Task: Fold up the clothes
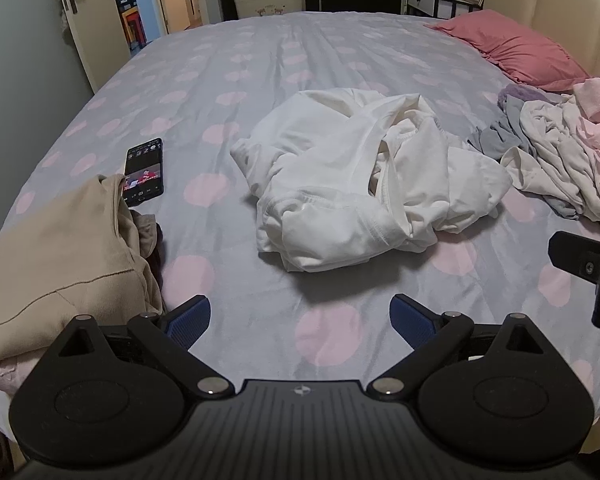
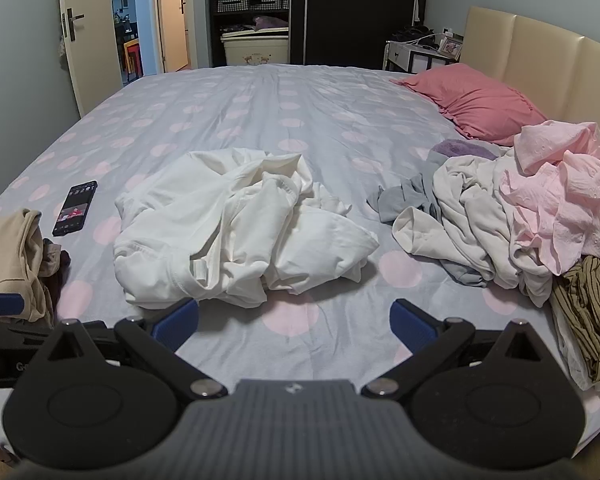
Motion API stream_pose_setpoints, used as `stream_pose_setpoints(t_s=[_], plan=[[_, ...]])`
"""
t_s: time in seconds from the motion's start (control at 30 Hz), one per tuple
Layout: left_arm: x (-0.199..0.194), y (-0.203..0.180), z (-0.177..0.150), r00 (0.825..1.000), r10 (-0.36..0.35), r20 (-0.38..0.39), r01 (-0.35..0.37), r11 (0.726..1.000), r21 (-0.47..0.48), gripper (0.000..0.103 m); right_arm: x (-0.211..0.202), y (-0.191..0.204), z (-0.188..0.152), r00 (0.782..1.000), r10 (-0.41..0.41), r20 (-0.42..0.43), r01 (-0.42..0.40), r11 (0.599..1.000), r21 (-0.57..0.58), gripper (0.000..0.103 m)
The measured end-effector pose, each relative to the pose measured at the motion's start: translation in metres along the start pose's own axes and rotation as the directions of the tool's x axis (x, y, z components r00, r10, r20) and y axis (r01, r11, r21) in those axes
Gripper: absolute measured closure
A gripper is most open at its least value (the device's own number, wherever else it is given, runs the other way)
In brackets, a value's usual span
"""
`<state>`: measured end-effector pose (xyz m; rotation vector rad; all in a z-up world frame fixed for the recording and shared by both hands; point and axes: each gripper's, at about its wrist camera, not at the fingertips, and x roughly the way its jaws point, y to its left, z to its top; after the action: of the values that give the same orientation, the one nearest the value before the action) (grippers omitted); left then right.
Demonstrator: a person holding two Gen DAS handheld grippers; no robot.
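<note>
A crumpled white garment [image 1: 352, 176] [image 2: 236, 232] lies in a heap on the middle of the bed. My left gripper [image 1: 300, 320] hovers over the sheet just short of it, jaws wide open and empty. My right gripper [image 2: 296, 320] is also open and empty, a little in front of the same heap. A pile of unfolded clothes [image 2: 532, 216] [image 1: 560, 148] in cream, pink, grey and striped brown sits at the right. Folded beige clothing [image 1: 60, 256] [image 2: 16, 256] rests at the left edge.
A phone [image 1: 144, 172] [image 2: 75, 208] with a lit screen lies left of the white garment. A pink pillow [image 2: 472, 100] leans by the cream headboard [image 2: 540, 60]. Beyond the polka-dot bed sheet [image 1: 260, 80] stand an open door [image 2: 88, 32] and a dark wardrobe [image 2: 320, 8].
</note>
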<state>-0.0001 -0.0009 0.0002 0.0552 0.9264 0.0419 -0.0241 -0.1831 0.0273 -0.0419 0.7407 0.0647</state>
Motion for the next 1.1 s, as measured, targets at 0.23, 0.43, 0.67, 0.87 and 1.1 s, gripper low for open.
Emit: stream_pose_setpoints(t_s=[0.23,0.43,0.67,0.87,1.1], plan=[[0.0000,-0.0049,0.0006,1.000,-0.002,-0.009,0.002,1.000,-0.004,0.005,-0.0001,0.0000,-0.0002,1.000,0.003,-0.002,-0.003,1.000,0.001,0.000],[0.0007,-0.0040,0.0005,1.000,-0.001,-0.012,0.001,1.000,-0.003,0.005,-0.0001,0.0001,0.0016,1.000,0.003,-0.001,-0.003,1.000,0.001,0.000],[0.0012,-0.0048,0.0000,1.000,0.001,-0.016,-0.001,1.000,0.000,0.005,-0.0008,0.0010,0.0004,1.000,0.004,0.002,-0.004,1.000,0.002,0.000],[0.0010,-0.0043,0.0001,1.000,0.001,-0.018,-0.001,1.000,-0.001,0.005,-0.0006,0.0006,0.0002,1.000,0.006,0.002,-0.006,1.000,0.002,0.000],[0.0022,-0.0045,-0.0008,1.000,0.001,-0.019,-0.001,1.000,0.001,0.005,-0.0008,0.0008,0.0002,1.000,0.006,0.003,-0.006,1.000,0.002,0.000]])
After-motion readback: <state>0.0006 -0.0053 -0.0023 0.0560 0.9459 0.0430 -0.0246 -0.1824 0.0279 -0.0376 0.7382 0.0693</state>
